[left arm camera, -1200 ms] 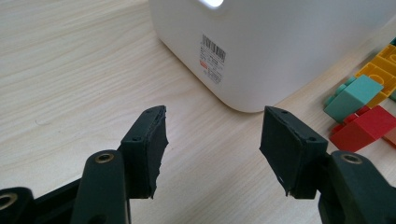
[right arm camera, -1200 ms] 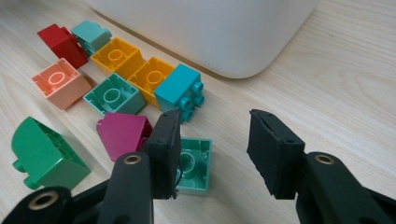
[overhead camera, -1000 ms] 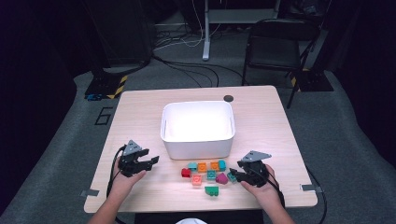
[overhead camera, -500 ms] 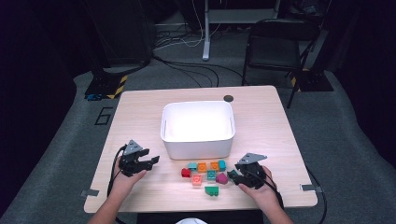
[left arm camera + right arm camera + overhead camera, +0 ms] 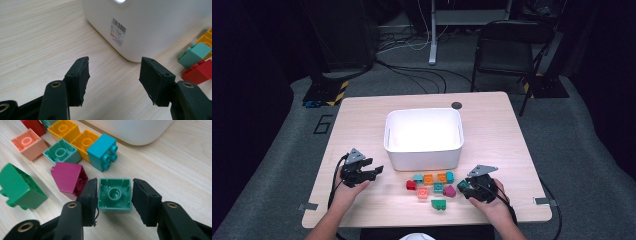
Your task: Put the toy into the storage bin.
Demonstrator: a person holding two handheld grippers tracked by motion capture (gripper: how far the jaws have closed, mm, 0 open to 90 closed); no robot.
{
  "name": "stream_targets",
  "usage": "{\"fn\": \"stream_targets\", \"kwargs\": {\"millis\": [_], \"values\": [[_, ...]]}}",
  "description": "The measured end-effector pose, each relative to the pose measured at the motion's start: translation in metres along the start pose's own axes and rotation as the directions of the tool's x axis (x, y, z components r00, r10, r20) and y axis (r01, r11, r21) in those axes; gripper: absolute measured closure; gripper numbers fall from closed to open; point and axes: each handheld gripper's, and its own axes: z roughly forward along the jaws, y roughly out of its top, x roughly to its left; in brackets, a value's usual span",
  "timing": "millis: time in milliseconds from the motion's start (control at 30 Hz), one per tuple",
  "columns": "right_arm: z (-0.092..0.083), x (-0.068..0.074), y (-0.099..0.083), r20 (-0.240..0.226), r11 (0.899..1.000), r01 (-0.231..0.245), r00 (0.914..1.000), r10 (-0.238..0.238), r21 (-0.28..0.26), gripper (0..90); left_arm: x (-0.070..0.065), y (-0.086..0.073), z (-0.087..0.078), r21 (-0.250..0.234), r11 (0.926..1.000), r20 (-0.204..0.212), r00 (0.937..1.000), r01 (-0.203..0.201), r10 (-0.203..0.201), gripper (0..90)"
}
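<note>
The right gripper (image 5: 114,195) has its two black, matte rubber pads set against the sides of a small square teal-green brick (image 5: 115,194), which lies hollow side up on the table so its inner tube and thin ribs show; the jaws have just been closing on it, and the left pad seems to press the plastic, though a sliver of gap on the right side makes full contact hard to judge. In the high view this gripper (image 5: 465,187) sits at the near right of the pale wood-grain table (image 5: 362,115), held in the person's right hand (image 5: 493,204). Just to its left lie glossy plastic bricks: a magenta sloped block (image 5: 68,179), a studded turquoise cube (image 5: 103,152), two yellow hollow bricks (image 5: 75,137), a peach one (image 5: 28,143) and a dark green piece (image 5: 18,186). Beyond them stands a smooth white rectangular tub (image 5: 424,137) with rounded corners. At the near left, the left gripper (image 5: 113,75) rests with its jaws spread wide and empty, its pad edges slightly frayed.
</note>
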Motion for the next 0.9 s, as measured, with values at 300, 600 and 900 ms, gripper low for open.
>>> {"fn": "stream_targets", "kwargs": {"millis": [300,600,900], "values": [[0.001,-0.002,-0.001,0.010,1.000,0.003,0.9999,-0.003,0.019,57.7,0.002,0.001,0.000,-0.008,0.9999,0.006,0.9999,0.011,-0.011,40.6],[-0.011,-0.003,0.004,-0.007,1.000,-0.005,1.0000,0.005,0.006,57.9,0.002,0.002,0.001,-0.010,0.9997,0.008,0.9997,0.023,-0.022,40.6],[-0.025,-0.007,0.018,-0.008,1.000,-0.010,0.9999,0.009,-0.020,58.0,0.000,-0.001,0.000,-0.003,0.9999,0.012,0.9998,0.017,-0.017,40.9]]}}
